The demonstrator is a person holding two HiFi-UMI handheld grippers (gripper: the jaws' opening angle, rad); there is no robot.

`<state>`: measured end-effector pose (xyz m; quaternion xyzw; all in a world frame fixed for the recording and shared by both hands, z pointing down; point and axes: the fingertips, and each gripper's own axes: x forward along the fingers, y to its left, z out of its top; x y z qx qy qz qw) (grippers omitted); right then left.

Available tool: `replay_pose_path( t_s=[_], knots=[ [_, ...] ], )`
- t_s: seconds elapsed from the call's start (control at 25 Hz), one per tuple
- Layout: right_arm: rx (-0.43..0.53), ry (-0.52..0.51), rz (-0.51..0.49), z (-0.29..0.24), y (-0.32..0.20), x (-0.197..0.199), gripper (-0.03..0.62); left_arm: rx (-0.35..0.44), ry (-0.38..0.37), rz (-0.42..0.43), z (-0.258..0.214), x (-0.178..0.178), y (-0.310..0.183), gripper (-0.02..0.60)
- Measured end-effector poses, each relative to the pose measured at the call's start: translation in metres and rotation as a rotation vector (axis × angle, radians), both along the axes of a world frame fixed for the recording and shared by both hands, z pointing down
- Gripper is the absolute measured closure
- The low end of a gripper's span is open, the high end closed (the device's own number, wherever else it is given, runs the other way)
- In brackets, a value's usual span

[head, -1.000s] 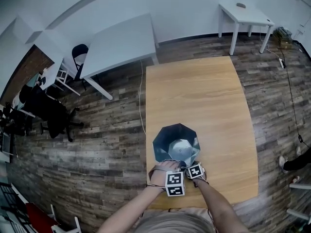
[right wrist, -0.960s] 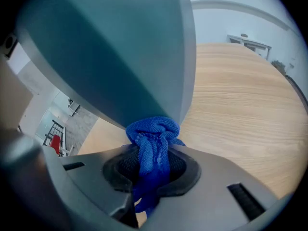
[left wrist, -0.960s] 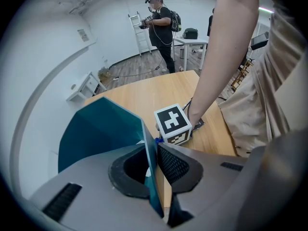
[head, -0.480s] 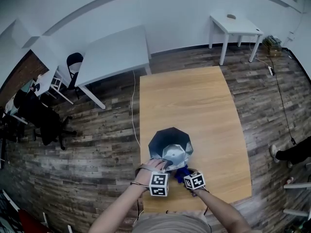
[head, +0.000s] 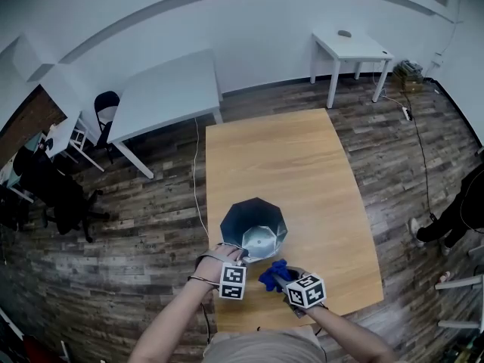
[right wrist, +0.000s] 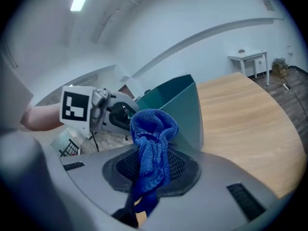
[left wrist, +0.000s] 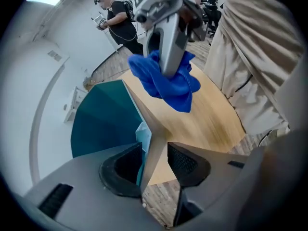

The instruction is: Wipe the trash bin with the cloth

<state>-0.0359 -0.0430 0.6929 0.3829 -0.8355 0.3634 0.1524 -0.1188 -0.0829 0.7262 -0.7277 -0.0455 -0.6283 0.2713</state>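
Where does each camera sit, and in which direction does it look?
Head view: on the person's head, looking steeply down at the table and trash bin; both forearms show.
Left gripper view: on the left gripper, along its jaws, just opened and gripping nothing, toward the bin and right gripper.
Right gripper view: on that gripper, along jaws shut on the blue cloth, toward the bin.
Both gripper views share the bin and cloth.

The cloth (head: 274, 273) is bright blue. The bin (head: 253, 214) is dark blue-green, with a shiny silver bottom inside. The table (head: 287, 165) is light yellow-brown wood. The floor (head: 136, 225) has grey and brown planks. The cubes (head: 232, 281) are white with black squares. The wall (head: 249, 36) is white.
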Motion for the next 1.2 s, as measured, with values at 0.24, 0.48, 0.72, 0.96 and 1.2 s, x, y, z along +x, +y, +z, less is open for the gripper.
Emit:
replay_pose_path(
  t_s=[0.24,0.48,0.72,0.96,1.2],
  knots=[
    [0.008,-0.077,0.054,-0.038,0.006,0.008,0.517,0.015,-0.007,0.009,-0.001,0.012,0.007,0.517],
    [0.027,-0.089,0.062,-0.048,-0.006,0.013,0.517,-0.018,0.026,-0.018,-0.004,0.034,0.021,0.537],
    [0.013,-0.084,0.052,-0.029,-0.022,0.025,0.517,-0.038,0.029,-0.063,-0.002,0.049,0.028,0.538],
    [-0.025,-0.039,0.017,0.002,-0.035,0.021,0.517,-0.05,0.03,-0.049,-0.004,0.048,0.025,0.541],
    [-0.086,-0.008,-0.011,0.043,-0.037,0.017,0.517,-0.053,0.038,-0.032,-0.004,0.049,0.025,0.541]
  ],
)
